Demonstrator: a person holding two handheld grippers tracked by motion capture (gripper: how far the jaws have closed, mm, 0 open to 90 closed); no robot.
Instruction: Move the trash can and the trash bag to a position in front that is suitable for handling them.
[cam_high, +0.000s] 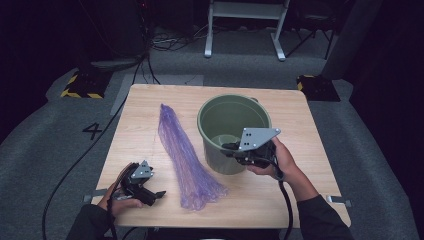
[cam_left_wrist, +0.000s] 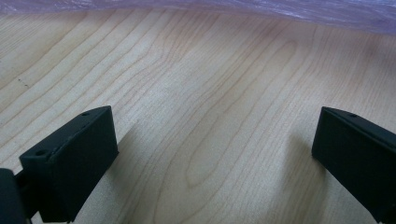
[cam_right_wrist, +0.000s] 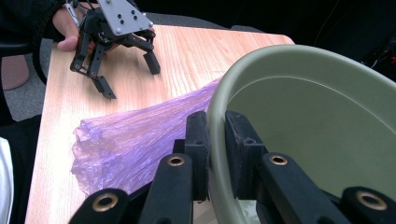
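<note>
Bucket (cam_high: 234, 132) rim is clamped in my right tongs (cam_right_wrist: 215, 140); left tongs (cam_high: 150, 192) gape empty. Next, I'd reach for the bag (cam_high: 187, 160) to line it.

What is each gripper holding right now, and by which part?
The right gripper clamps the green bucket by its rim, one jaw inside, one outside. The left gripper is open, holding nothing.

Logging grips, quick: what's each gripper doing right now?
Left gripper: open, empty, over the table.
Right gripper: shut on the bucket rim.
</note>
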